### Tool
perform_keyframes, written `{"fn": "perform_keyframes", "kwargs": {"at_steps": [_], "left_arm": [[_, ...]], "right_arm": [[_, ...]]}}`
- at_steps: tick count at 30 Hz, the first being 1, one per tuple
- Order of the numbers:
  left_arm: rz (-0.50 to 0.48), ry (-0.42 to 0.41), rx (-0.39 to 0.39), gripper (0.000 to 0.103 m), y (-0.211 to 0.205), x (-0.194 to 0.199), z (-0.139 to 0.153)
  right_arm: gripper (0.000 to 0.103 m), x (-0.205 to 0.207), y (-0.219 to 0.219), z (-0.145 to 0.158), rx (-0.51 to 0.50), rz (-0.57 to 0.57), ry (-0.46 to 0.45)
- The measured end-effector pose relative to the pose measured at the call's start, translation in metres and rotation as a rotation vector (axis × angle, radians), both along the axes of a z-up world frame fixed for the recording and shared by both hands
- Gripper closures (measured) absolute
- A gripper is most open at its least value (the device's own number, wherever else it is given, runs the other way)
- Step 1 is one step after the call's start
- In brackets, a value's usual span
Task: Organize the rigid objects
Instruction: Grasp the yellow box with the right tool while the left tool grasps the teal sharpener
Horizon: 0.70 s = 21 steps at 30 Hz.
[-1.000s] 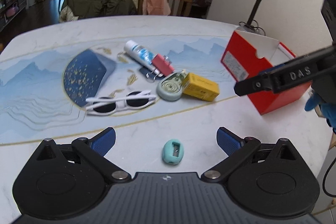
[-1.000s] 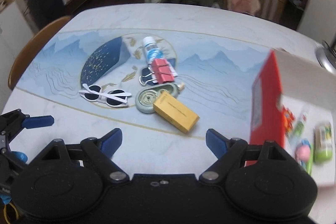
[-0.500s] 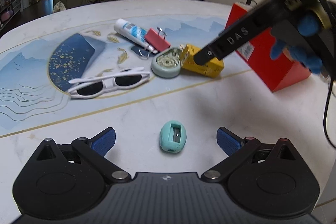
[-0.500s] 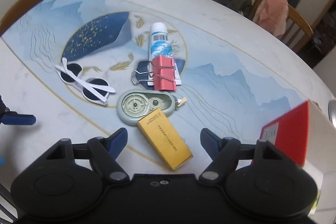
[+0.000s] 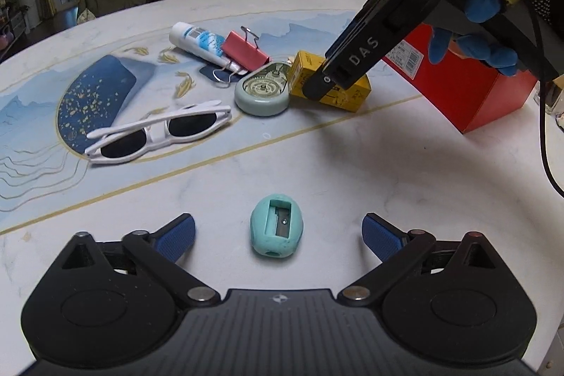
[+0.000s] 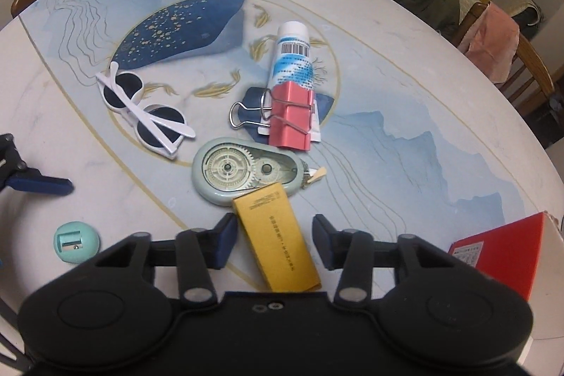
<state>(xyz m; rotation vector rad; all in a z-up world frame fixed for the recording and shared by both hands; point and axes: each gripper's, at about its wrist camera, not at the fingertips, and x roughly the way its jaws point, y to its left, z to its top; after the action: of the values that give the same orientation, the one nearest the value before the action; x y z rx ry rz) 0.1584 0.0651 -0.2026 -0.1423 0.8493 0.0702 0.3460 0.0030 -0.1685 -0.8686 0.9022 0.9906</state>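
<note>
Left gripper (image 5: 278,235), low centre of its own view: blue pads (image 5: 176,236) spread wide, narrowing a little, nothing pinched. Teal pencil sharpener (image 5: 276,226) flat on the table (image 5: 352,164) in the gap between them, blade slot up, clear of both pads.

Right gripper (image 6: 273,240), low centre of its view: jaws closing around the yellow box (image 6: 278,238). Left pad (image 6: 225,240) just beside the box's long edge, right pad (image 6: 324,240) a small gap away from the other edge; no firm pinch visible. Box lying flat, far end touching the grey-green correction tape dispenser (image 6: 246,170).

Further out, mid frame in the right view: red binder clip (image 6: 290,115) clamped on the tail of a white and blue tube (image 6: 294,59), cap toward the top of the frame. Left of those, white sunglasses (image 6: 144,110) folded, lenses down. Sharpener again at lower left of that view, with one blue finger of the left gripper above it at the left edge.

In the left view, upper right: right gripper's black body angled down onto the yellow box, gripped by a gloved hand (image 5: 493,23). Red box (image 5: 469,87) standing behind it at the right edge of the table.
</note>
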Motion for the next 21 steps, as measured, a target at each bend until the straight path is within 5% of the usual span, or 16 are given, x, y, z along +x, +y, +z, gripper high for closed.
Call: {"fn": "perform_keyframes", "kwargs": {"at_steps": [13, 16, 21], "left_arm": [[0.017, -0.004, 0.048, 0.061, -0.003, 0.002, 0.004], [0.017, -0.001, 0.056, 0.071, -0.003, 0.002, 0.004], [0.023, 0.01, 0.057, 0.073, -0.006, 0.003, 0.006]], "right_arm": [[0.074, -0.002, -0.01, 0.004, 0.051, -0.068, 0.02], [0.075, -0.002, -0.016, 0.009, 0.089, -0.112, 0.041], [0.075, -0.003, -0.031, 0.017, 0.153, -0.196, 0.077]]}}
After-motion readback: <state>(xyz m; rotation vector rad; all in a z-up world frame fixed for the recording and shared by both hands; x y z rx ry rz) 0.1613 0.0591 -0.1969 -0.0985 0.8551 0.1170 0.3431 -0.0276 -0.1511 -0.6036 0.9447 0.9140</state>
